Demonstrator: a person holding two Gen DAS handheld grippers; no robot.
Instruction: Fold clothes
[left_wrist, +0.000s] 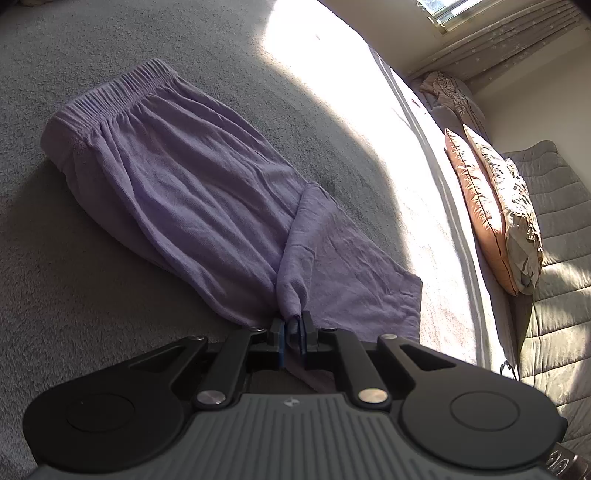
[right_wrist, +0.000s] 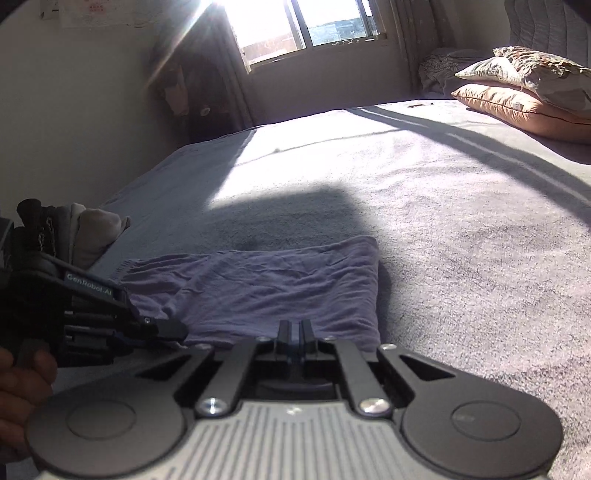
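A purple garment (left_wrist: 184, 177) with an elastic waistband (left_wrist: 118, 96) lies flat on the grey bed cover (left_wrist: 110, 37), its waistband at the far end. My left gripper (left_wrist: 294, 328) is shut on a bunched pinch of the near hem, and the cloth rises in a fold toward the pads. In the right wrist view the same garment (right_wrist: 258, 288) lies crumpled across the front. My right gripper (right_wrist: 295, 328) is shut at its near edge, where the cloth meets the tips. The left gripper (right_wrist: 173, 330) shows at the left, held by a hand (right_wrist: 22, 384).
Two pillows (right_wrist: 524, 107) lean at the head of the bed against a quilted headboard (left_wrist: 554, 221). A small pile of folded clothes (right_wrist: 92, 229) sits at the bed's left edge. The window (right_wrist: 306, 22) throws a bright sun patch across the bed cover (right_wrist: 443, 221).
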